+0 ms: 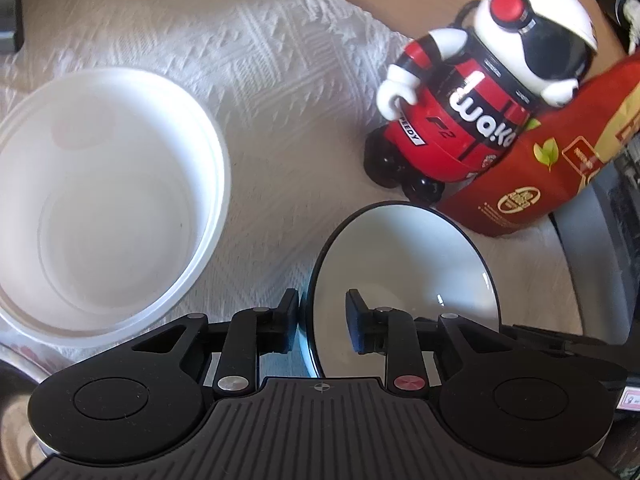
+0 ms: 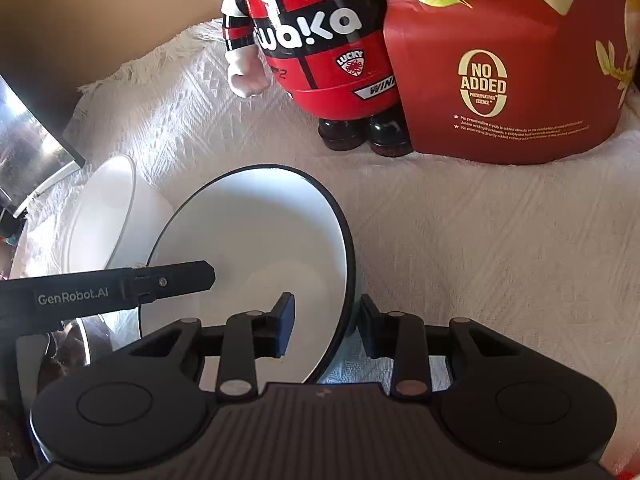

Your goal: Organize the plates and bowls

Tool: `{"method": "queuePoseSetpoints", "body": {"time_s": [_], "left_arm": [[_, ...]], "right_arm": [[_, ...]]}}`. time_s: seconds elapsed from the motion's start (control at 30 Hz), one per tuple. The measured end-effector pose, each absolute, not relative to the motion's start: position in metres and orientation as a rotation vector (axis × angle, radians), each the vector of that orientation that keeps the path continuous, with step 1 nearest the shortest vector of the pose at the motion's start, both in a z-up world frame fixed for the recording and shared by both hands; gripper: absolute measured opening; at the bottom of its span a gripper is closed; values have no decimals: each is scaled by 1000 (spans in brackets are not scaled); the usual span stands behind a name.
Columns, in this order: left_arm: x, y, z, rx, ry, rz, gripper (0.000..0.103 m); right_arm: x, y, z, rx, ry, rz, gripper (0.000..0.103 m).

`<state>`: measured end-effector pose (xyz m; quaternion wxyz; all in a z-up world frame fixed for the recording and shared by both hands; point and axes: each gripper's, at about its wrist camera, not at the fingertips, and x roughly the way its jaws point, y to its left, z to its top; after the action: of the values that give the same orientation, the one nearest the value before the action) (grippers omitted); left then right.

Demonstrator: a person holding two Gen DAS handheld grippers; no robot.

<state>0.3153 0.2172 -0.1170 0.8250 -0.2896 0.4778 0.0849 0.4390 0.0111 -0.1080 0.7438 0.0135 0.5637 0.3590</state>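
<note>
A white bowl with a black rim (image 1: 404,264) (image 2: 256,240) sits on the white woven cloth. My left gripper (image 1: 322,324) is open and straddles the bowl's left rim, one finger outside, one inside. My right gripper (image 2: 326,328) is open and straddles the bowl's right rim the same way. The left gripper's finger (image 2: 172,280) shows in the right wrist view over the bowl's left side. A larger white plastic bowl (image 1: 100,204) (image 2: 104,220) stands to the left of it.
A red and black "waka" figure bottle (image 1: 472,100) (image 2: 316,44) and a red carton (image 1: 560,152) (image 2: 512,64) stand behind the bowls. A metal bowl rim (image 1: 16,400) shows at lower left. A dark screen (image 2: 28,140) is at the left edge.
</note>
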Motion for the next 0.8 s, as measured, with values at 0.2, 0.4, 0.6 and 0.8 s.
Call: {"method": "queuePoseSetpoints", "body": {"time_s": [0.2,0.4,0.6,0.8], "left_arm": [[310,218,-116,-620,1073,164,29],[316,221,-122,-648,1074,123,28],[329,222,-136,-680,1105,120,28],[336,219,-138,-671,1119,146,30]], "right_arm": [[433,14,-99,-3,1228,805,33],[437,11,-105,14,1238,780,34],[442,10,-116,59,1267,779,33],[443,12,-119,55,1274,782,34]]}}
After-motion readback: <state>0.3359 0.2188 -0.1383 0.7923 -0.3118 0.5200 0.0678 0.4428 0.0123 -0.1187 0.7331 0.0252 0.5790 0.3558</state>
